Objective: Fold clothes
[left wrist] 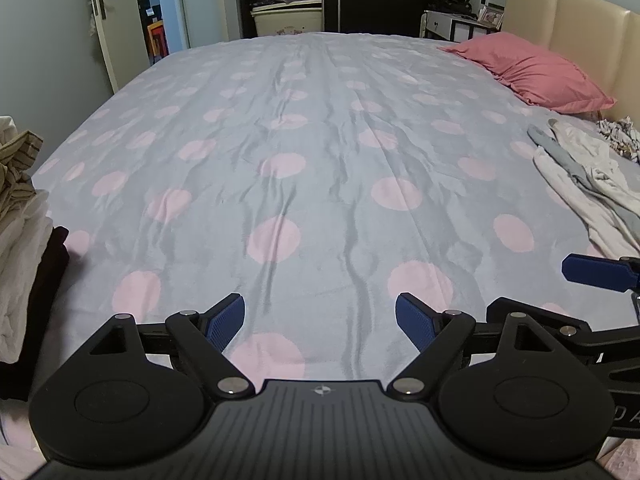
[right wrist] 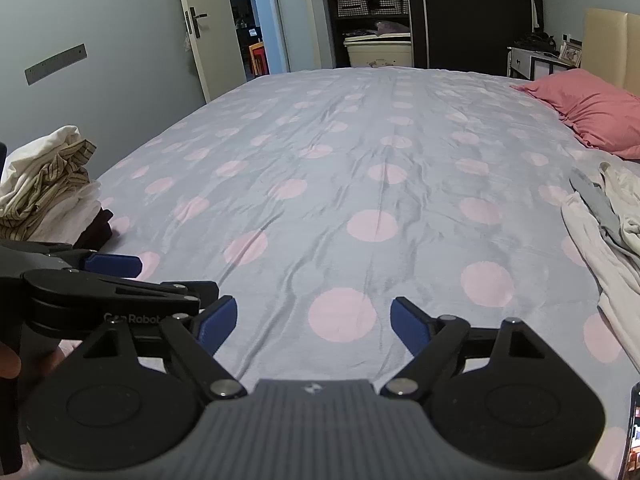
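Between garments, probably: both grippers, left gripper [left wrist: 320,320] and right gripper [right wrist: 312,322], spread and empty over the bed [left wrist: 304,128]. Loose clothes [right wrist: 608,232] rumpled at right, stacked pile [right wrist: 48,184] at left (folded, it seems); either stage fits

bedsheet [left wrist: 320,128]: grey, pink dots | pillow [left wrist: 536,72]: pink | fingers [left wrist: 224,322]: blue | headboard [left wrist: 580,28]: cream

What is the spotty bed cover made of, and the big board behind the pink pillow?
The grey bed cover with pink dots looks like soft, thin woven cloth with a slight sheen; it wrinkles into long creases. The cream padded headboard looks like smooth leather or faux leather: glossy panels with seams between them. Which of the two, the view cannot settle.
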Action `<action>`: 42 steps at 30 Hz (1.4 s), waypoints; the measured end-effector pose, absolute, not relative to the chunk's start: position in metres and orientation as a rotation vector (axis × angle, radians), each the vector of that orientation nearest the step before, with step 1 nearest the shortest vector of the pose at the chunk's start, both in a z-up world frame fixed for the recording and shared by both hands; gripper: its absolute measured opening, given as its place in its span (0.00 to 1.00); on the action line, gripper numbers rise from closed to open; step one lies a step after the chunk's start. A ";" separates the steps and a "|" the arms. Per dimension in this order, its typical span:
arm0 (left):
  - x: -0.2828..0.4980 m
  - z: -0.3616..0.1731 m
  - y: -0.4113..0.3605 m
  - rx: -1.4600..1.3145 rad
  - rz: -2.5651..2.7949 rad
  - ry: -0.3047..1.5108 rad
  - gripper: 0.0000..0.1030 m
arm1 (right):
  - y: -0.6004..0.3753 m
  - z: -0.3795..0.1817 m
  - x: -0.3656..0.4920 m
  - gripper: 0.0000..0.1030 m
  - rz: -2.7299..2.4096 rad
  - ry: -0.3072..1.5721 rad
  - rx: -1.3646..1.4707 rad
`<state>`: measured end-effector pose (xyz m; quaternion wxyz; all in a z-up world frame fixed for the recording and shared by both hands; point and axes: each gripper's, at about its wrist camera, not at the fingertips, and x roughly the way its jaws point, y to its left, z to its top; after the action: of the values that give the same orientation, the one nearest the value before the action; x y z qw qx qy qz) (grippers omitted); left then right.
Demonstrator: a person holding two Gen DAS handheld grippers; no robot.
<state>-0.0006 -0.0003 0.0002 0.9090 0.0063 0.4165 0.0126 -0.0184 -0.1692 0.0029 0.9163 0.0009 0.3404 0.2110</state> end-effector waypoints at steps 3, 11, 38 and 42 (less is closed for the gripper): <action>-0.003 0.001 -0.001 0.006 0.025 0.847 0.81 | -0.170 0.002 -0.020 0.84 0.434 0.700 -0.006; -0.002 0.000 0.002 -0.035 0.019 0.848 0.80 | -0.171 0.002 -0.019 0.85 0.426 0.711 0.003; -0.004 0.003 0.002 -0.092 0.014 0.851 0.77 | -0.176 0.003 -0.020 0.86 0.352 0.711 -0.014; -0.004 0.002 0.003 -0.084 0.022 0.857 0.77 | -0.176 0.004 -0.019 0.86 0.347 0.713 -0.020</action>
<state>-0.0038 0.0029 0.0015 0.9088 -0.0409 0.4152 0.0104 -0.0190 -0.1757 0.0036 0.9224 -0.0099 0.3472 0.1689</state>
